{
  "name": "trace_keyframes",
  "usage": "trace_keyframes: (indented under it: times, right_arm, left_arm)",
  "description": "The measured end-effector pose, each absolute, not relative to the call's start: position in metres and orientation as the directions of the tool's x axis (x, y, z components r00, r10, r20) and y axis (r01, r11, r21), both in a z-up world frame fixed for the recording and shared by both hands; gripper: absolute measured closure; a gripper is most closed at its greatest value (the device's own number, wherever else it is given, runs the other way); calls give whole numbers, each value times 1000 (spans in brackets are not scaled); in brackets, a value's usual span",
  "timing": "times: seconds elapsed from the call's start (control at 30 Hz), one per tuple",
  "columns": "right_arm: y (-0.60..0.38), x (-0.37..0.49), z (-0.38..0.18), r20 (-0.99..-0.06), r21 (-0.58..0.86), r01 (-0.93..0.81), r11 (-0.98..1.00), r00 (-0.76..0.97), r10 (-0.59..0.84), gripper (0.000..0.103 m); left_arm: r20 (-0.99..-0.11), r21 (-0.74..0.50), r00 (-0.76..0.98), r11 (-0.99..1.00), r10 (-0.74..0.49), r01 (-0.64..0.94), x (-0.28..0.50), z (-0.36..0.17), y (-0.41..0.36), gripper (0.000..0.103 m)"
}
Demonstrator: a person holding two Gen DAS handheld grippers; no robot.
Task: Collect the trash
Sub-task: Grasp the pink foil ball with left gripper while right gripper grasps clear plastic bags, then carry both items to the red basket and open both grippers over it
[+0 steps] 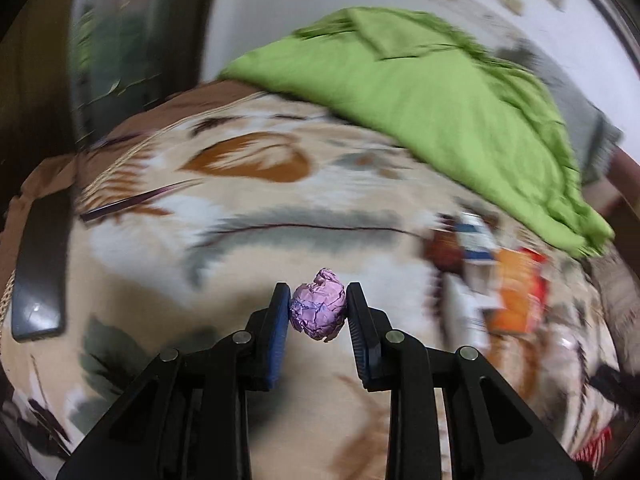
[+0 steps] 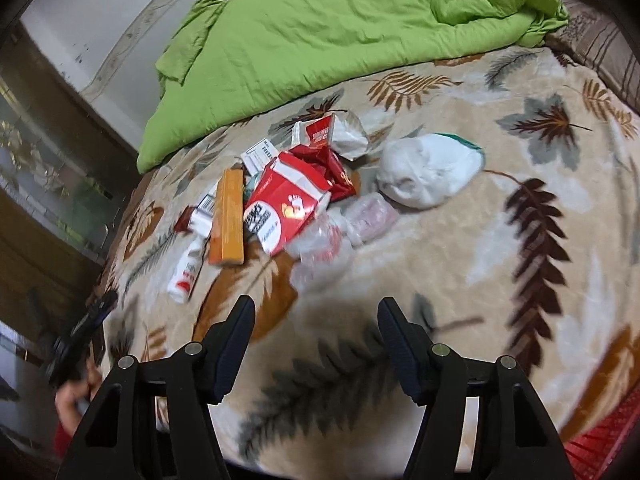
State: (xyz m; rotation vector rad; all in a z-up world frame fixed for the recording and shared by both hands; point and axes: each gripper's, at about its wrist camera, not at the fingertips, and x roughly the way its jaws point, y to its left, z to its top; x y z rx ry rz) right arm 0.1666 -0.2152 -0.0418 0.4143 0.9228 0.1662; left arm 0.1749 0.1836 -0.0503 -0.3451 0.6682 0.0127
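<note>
Left claw (image 1: 318, 306) pinches a crumpled pink paper ball (image 1: 319, 309) for collecting; right claw (image 2: 316, 320) hangs wide open, empty, facing the trash pile (image 2: 288, 196) on the bed (image 2: 500, 280).

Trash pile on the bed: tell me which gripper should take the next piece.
Right. The right gripper is open and empty, facing the trash pile on the blanket. The left gripper is shut on a crumpled purple paper ball.

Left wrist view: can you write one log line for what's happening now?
left tool: shut on pink paper ball | right tool: open, empty | trash pile: on blanket
</note>
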Motion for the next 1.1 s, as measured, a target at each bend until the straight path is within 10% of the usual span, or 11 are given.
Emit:
trace_keyframes:
  times: [0.37,1.1]
  right_arm:
    - [-209,211,-74,-785,398,116,910,557,273,76]
    - [-241,90,-15,-657,284,-41,958,720,226,79]
  left_arm:
    - [-557,-282,795,955,-239,89,152,-18,89,75]
    - [-588,-201,718,927,-372,315,116,-7,-12,76]
